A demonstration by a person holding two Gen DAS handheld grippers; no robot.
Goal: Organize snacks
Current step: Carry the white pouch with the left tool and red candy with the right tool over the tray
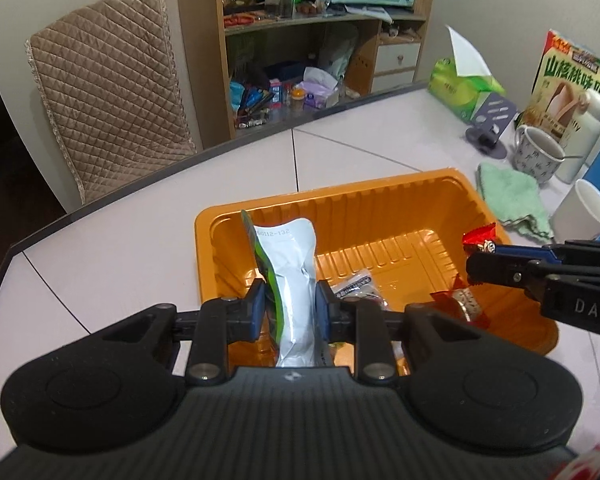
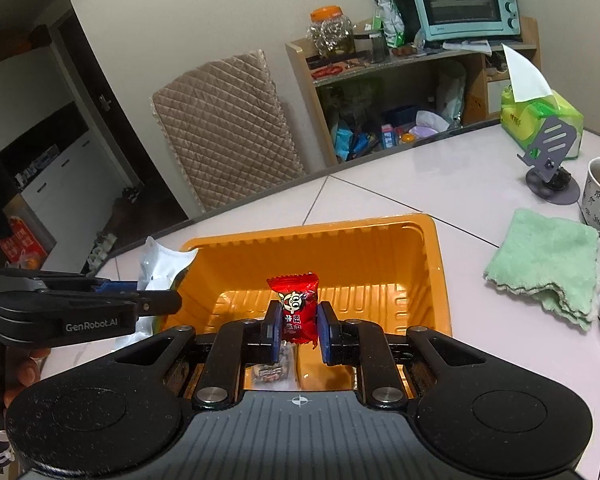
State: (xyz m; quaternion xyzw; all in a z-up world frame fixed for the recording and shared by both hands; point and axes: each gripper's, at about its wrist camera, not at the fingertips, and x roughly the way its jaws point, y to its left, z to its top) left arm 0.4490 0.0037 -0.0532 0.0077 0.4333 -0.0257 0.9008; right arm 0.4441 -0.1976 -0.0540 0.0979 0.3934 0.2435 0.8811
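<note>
My left gripper (image 1: 290,306) is shut on a silver snack pouch with a green edge (image 1: 290,264), held upright over the near left part of the orange tray (image 1: 380,196). My right gripper (image 2: 298,328) is shut on a red wrapped candy (image 2: 296,304) above the orange tray (image 2: 436,280). In the left wrist view the right gripper (image 1: 476,268) comes in from the right with the red candy (image 1: 478,238) at its tip. On the tray floor lie a small clear-wrapped snack (image 1: 356,286) and a red-wrapped round sweet (image 1: 466,302). The right wrist view shows the left gripper (image 2: 172,300) at the tray's left with the silver pouch (image 2: 160,264).
A green cloth (image 1: 512,200), a patterned mug (image 1: 536,154), a white cup (image 1: 584,212), a grey phone stand (image 1: 490,128), a green tissue pack (image 1: 456,84) and a snack box (image 1: 568,88) crowd the table's right side. A quilted chair (image 1: 108,92) and a shelf (image 1: 300,60) stand beyond the table edge.
</note>
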